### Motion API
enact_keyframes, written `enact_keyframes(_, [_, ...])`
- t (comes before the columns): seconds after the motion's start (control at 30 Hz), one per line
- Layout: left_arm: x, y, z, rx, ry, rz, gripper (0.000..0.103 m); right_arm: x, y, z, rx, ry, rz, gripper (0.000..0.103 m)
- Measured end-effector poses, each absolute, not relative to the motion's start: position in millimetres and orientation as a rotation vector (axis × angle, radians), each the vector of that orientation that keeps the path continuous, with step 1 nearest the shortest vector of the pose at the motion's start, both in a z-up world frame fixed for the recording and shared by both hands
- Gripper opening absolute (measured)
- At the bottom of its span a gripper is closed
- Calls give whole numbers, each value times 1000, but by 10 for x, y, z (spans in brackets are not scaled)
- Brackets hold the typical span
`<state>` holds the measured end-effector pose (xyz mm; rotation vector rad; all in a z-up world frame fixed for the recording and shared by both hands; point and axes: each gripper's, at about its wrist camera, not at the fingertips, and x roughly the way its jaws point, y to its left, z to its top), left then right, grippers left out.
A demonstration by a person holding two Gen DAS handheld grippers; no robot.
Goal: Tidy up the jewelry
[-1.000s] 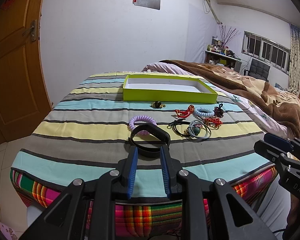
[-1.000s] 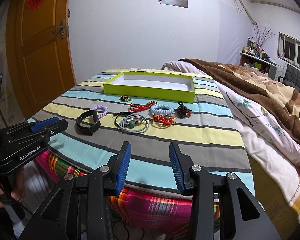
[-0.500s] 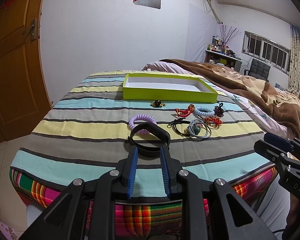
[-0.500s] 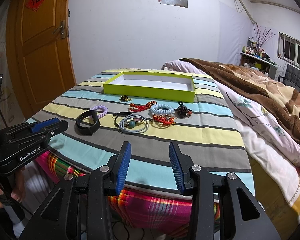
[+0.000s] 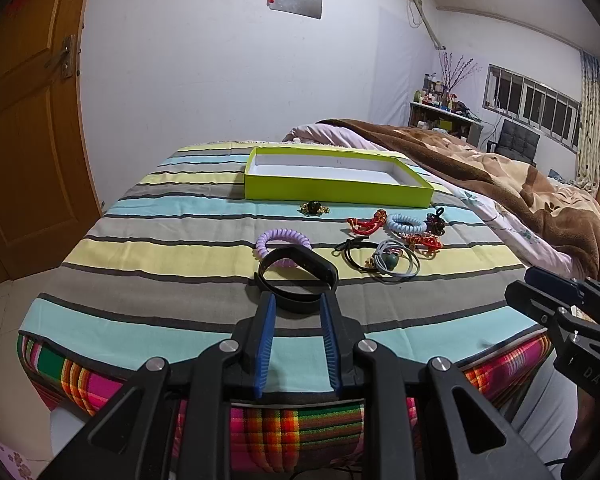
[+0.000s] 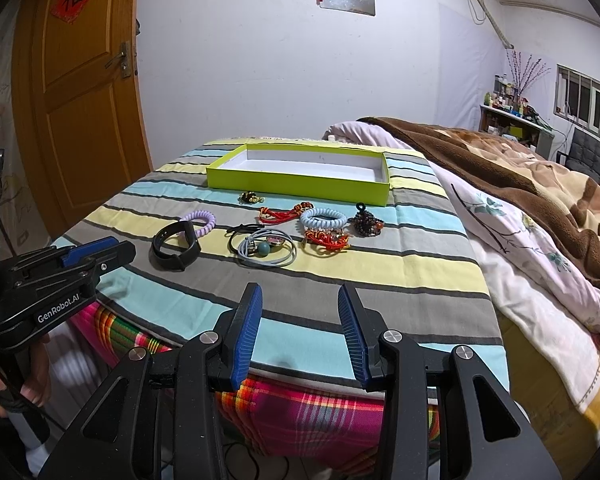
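A lime-green tray [image 5: 340, 192] [image 6: 300, 190] with a white, empty floor sits at the far side of the striped table. Jewelry lies in front of it: a black band [image 5: 300, 264] [image 6: 175, 245], a purple coil [image 5: 283, 238], a light-blue coil [image 6: 323, 217], red cords [image 6: 282, 215], grey and black rings with a teal bead [image 6: 266, 250], a dark bead cluster [image 6: 366, 220] and a small gold-green piece [image 5: 313, 208]. My left gripper [image 5: 298, 304] is open, its tips just short of the black band. My right gripper [image 6: 300, 300] is open and empty over the near edge.
The striped tablecloth [image 6: 380, 280] hangs over the near edge. A bed with a brown blanket [image 6: 520, 168] adjoins the table on the right. A wooden door [image 6: 80, 100] stands at left. My left gripper also shows at the left of the right wrist view [image 6: 100, 254].
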<state>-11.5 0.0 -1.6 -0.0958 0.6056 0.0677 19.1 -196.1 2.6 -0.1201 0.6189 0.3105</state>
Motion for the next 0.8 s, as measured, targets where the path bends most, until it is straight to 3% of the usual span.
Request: enact_keyframes(0.8, [70, 118, -100, -110, 638, 89, 24, 354, -1961, -53, -115, 641, 308, 40])
